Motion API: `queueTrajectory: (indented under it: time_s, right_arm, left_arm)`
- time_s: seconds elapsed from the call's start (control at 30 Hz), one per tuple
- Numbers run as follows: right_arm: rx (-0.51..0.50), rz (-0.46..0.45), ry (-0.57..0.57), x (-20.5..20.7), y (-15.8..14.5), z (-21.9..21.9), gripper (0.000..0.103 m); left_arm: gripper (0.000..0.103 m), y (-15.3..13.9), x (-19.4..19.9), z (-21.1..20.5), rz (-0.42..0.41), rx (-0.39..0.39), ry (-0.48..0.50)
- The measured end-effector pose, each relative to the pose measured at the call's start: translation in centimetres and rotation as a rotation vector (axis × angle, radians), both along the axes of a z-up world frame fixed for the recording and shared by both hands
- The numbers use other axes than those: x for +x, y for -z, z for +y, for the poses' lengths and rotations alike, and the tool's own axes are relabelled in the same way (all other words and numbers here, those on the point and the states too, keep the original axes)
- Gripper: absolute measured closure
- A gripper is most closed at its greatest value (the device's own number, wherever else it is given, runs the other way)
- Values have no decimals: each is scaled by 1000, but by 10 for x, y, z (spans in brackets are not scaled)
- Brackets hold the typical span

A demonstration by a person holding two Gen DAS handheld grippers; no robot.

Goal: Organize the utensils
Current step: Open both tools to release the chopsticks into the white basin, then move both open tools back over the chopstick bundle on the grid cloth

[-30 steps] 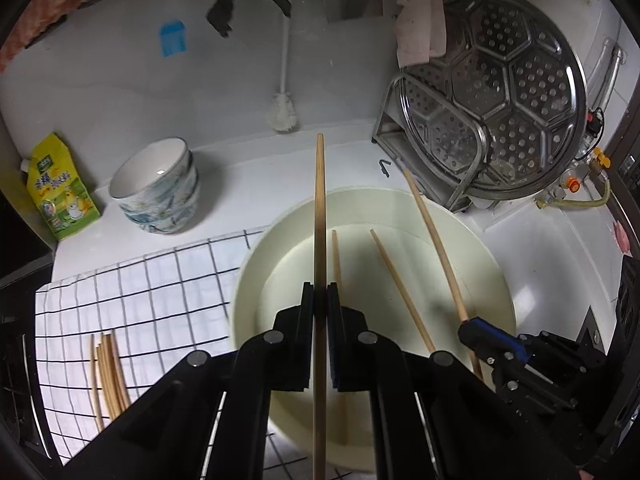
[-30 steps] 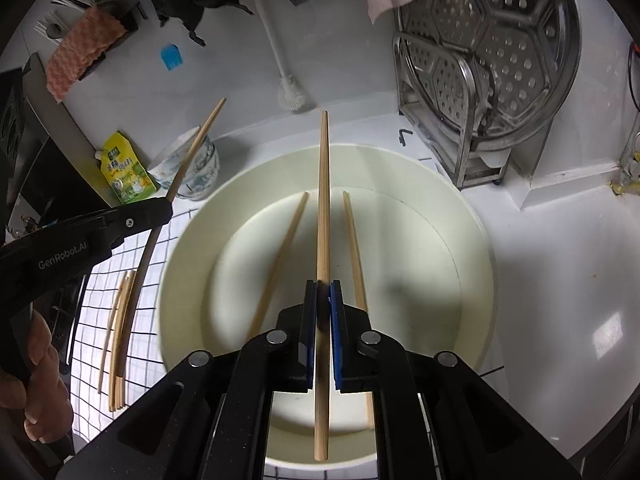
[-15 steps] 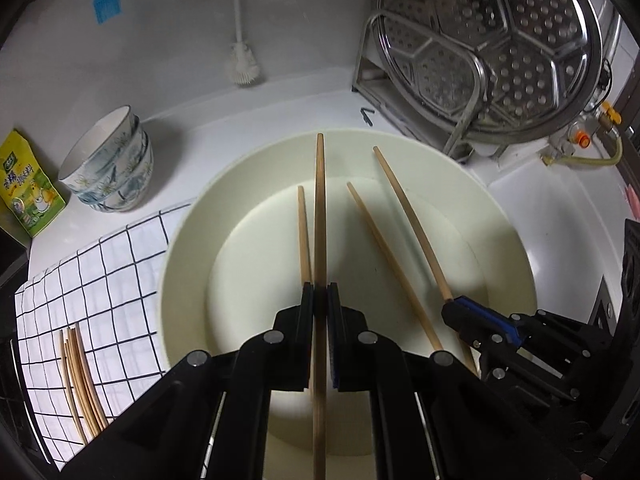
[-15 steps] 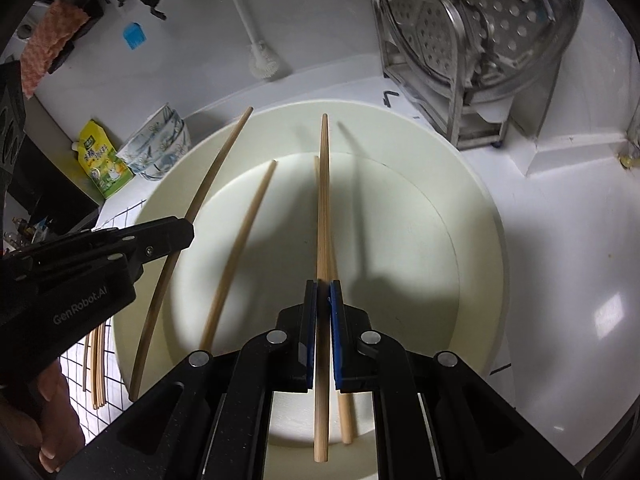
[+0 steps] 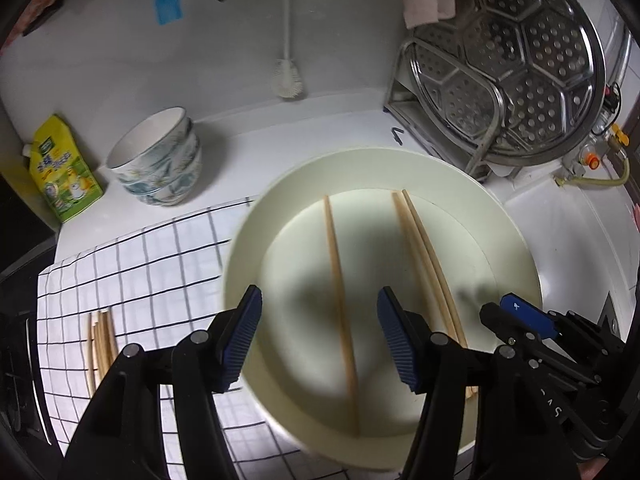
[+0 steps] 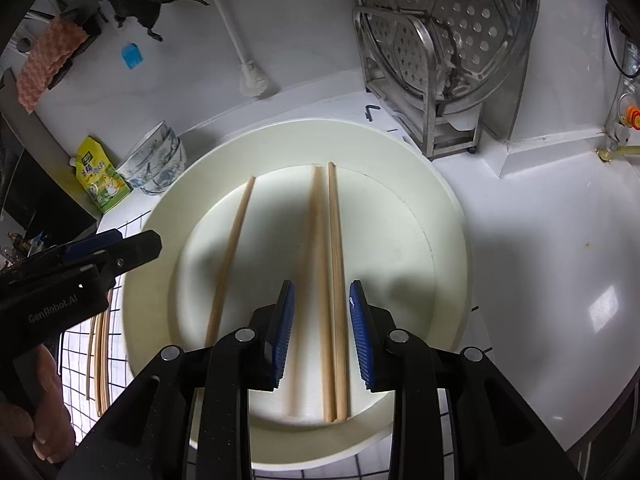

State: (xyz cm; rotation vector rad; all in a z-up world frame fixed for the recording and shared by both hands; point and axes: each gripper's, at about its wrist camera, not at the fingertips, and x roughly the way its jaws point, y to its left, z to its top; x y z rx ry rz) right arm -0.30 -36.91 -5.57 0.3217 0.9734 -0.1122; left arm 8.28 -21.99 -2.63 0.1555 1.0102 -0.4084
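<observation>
Jaws on both tools have just been opening, and nothing is gripped now: the left gripper [image 5: 318, 338] stands wide, its blue pads clear on either side of a single chopstick [image 5: 340, 300] lying on the floor of the cream basin [image 5: 516, 240], while the right gripper [image 6: 322, 334] is parted less, its pads flanking but not pressing a pair of chopsticks [image 6: 334, 280] lying side by side in the same basin. The step in hand looks like letting go and drawing back, so the sound way is to lift each tool straight away along its own line, pads kept apart, so that no stick is dragged or flicked up the basin wall. Both tools point steeply down into the basin from its near rim, side by side, the left one's black body showing at the left edge of the right wrist view with a hand [image 6: 36, 408] beneath it. Left of the basin, a small bundle of chopsticks [image 5: 102, 340] lies on the checked cloth [image 5: 160, 264], which I judge to be where the basin's three sticks belong. Beyond stand stacked bowls [image 5: 158, 164] and a steel steamer tray [image 5: 516, 60] propped in a rack.
</observation>
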Motion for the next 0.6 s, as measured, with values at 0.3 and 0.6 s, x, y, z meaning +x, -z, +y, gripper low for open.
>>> queueTrajectory:
  time_s: [0.3,0.6]
  right_arm:
    - [-5,-24,-29,-7,-16,31,75]
    - [-15,-29,-58,-17,-26,72,75]
  left_arm:
    - [44,-11,-16,38,-8,-4,-17]
    - [43,-20,-30,83,-21,-11,-39]
